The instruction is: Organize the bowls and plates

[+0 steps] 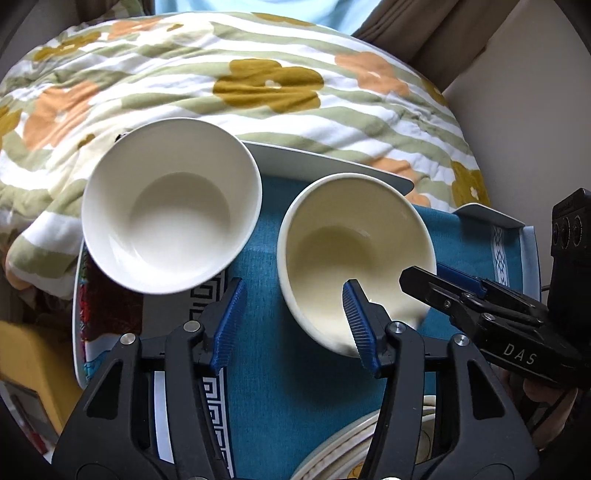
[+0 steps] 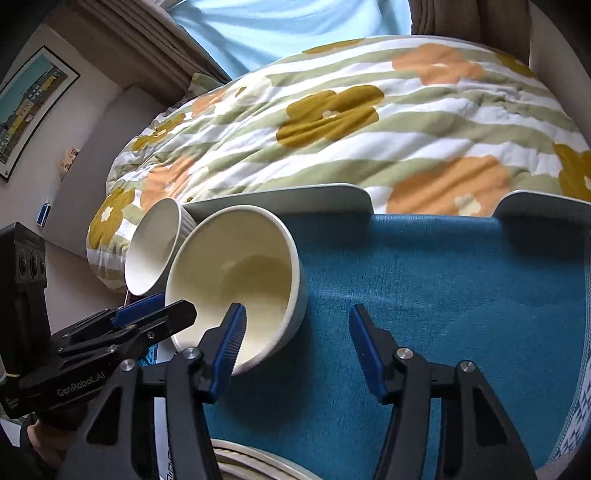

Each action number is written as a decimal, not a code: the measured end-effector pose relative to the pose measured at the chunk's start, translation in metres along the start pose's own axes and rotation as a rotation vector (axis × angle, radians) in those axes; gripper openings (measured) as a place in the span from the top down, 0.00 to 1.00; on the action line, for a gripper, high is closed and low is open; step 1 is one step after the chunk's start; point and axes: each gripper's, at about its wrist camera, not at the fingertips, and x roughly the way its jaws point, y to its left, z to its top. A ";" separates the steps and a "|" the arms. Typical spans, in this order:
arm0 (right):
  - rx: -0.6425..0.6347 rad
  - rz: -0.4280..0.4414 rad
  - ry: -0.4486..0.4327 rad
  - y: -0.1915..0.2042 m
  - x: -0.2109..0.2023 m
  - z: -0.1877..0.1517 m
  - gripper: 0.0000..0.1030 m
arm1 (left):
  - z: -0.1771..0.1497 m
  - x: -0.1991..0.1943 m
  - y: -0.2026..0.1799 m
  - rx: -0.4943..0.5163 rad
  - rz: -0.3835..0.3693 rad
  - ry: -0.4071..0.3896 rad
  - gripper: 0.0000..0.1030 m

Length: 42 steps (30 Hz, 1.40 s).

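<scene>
On a teal cloth-lined tray at the foot of a bed, two glazed bowls await sorting: a cream bowl at centre and a white bowl to its left in the left wrist view, w/ ribbed outer wall seen from the right wrist cam; the two sit just beside each other, touching or not can't be told. Both look like ceramic: stiff, smooth, prob. slippery on the glaze, moderately heavy for the size, and apt to chip if knocked rim to rim. Best hold, by the look of it, is across the rim wall, one pad inside and one outside, squeezed firmly but w/o twisting. Left gripper has jaws part-spread, its right pad over the cream bowl's inside and the other out over the cloth, nothing pinched yet. Right gripper likewise part-spread, left pad at the same bowl's near rim, right pad over bare cloth; no grip. Stacked plates show at the bottom edge, near the cream bowl. Tray has raised white sides and rests against a floral quilt, soft footing, so it may rock. Room: pale-blue curtain, framed print on the wall.
</scene>
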 end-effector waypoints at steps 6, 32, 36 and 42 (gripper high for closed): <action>0.022 0.008 0.011 0.001 0.005 0.006 0.77 | 0.007 0.018 -0.001 0.018 -0.002 0.036 0.75; -0.035 0.009 -0.079 0.002 -0.071 -0.001 0.87 | -0.009 -0.046 -0.067 0.071 0.058 -0.072 0.83; -0.068 -0.004 -0.095 -0.007 -0.113 -0.013 0.87 | -0.026 -0.072 -0.106 0.072 0.052 -0.091 0.83; -0.096 -0.015 -0.124 -0.032 -0.173 -0.041 0.87 | -0.062 -0.106 -0.171 0.071 0.046 -0.141 0.83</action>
